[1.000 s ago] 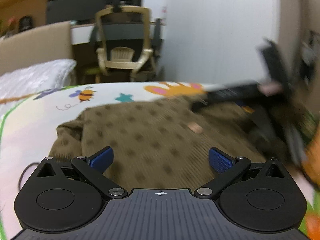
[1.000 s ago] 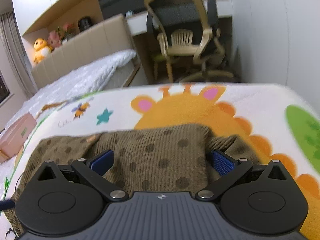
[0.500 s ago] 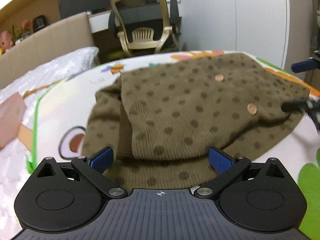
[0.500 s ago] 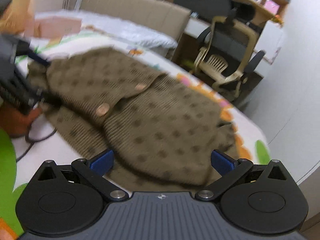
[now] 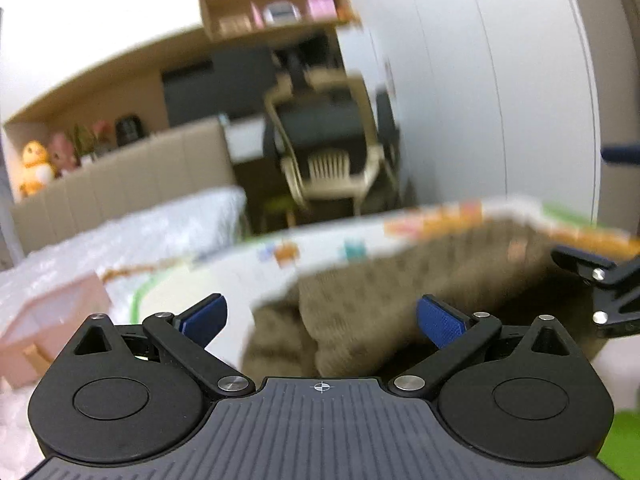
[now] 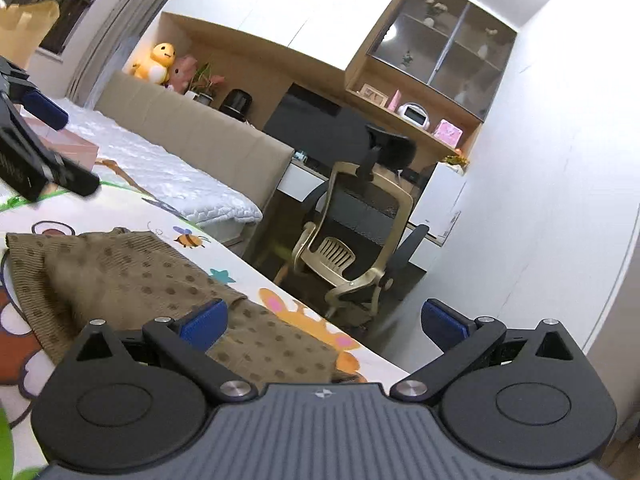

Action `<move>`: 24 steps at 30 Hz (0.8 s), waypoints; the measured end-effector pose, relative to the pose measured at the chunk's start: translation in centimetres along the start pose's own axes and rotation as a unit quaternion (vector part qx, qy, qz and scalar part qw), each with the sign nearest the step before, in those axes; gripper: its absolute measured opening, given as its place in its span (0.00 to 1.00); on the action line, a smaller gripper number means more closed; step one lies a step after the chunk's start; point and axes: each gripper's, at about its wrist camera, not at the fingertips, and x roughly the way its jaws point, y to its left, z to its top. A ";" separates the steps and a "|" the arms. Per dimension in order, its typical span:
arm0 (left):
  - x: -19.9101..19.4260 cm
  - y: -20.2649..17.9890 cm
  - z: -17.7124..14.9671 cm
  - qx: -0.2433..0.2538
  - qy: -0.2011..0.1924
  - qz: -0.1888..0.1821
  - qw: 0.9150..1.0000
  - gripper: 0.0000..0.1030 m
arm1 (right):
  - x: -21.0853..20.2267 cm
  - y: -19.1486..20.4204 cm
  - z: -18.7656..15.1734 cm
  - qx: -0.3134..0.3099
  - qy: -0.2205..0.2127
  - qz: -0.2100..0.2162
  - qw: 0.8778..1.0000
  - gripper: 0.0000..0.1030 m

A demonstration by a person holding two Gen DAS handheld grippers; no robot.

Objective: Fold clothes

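Observation:
A brown dotted corduroy garment (image 5: 360,308) lies rumpled on a cartoon-print play mat (image 5: 240,272); it also shows in the right wrist view (image 6: 132,280). My left gripper (image 5: 322,318) is open and empty, raised just before the garment's near edge. My right gripper (image 6: 324,322) is open and empty above the garment's right end near the mat's edge. The right gripper shows at the right edge of the left wrist view (image 5: 600,284); the left gripper shows at the far left of the right wrist view (image 6: 36,160).
A pink box (image 5: 48,320) sits on the white bed (image 6: 160,172) left of the mat. A beige office chair (image 6: 352,240) stands beyond the mat by a desk. A white wardrobe wall (image 5: 500,100) is at the right.
Both grippers have lifted and tilted up from the garment, so the room fills the views. The left view is blurred by motion. Both stay open and empty.

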 end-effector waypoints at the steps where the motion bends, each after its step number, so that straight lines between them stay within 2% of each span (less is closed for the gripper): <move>1: -0.8 0.4 0.3 -0.005 -0.012 0.000 1.000 1.00 | -0.2 -0.5 0.0 0.003 0.006 0.003 1.000 1.00; 3: -1.4 1.3 0.7 -0.030 -0.008 -0.014 0.999 1.00 | 0.5 -1.5 -0.5 0.027 0.039 0.019 0.999 1.00; 7: 0.5 1.8 -0.2 -0.089 0.060 -0.087 0.990 1.00 | 3.4 -2.3 -2.1 0.087 0.116 0.067 0.987 1.00; 10: 2.2 0.2 -1.4 -0.083 0.089 -0.118 0.985 1.00 | 4.6 -1.1 -3.8 0.070 0.157 0.069 0.983 1.00; 12: 2.9 -0.9 -2.1 -0.054 0.103 -0.114 0.987 1.00 | 4.9 -1.4 -5.1 0.053 0.180 0.052 0.981 1.00; 14: 3.0 -1.4 -2.9 -0.019 0.117 -0.090 0.989 1.00 | 5.1 -1.6 -6.5 0.036 0.202 0.034 0.978 1.00; 15: 3.1 -1.0 -3.2 -0.013 0.125 -0.080 0.989 1.00 | 5.3 -1.8 -7.2 0.028 0.213 0.025 0.976 1.00; 19: 3.4 1.6 -4.4 -0.032 0.155 -0.044 0.986 1.00 | 4.0 -5.4 -8.2 0.071 0.225 -0.007 0.972 1.00; 21: 3.5 3.0 -5.0 -0.047 0.166 -0.028 0.985 1.00 | 3.0 -7.4 -8.2 0.119 0.217 0.008 0.969 1.00; 23: 3.6 3.6 -4.8 -0.081 0.162 -0.055 0.982 1.00 | 2.1 -9.3 -8.0 0.185 0.204 0.040 0.961 1.00; 24: 3.7 3.8 -4.7 -0.100 0.158 -0.072 0.980 1.00 | 2.0 -10.1 -8.0 0.226 0.194 0.064 0.953 1.00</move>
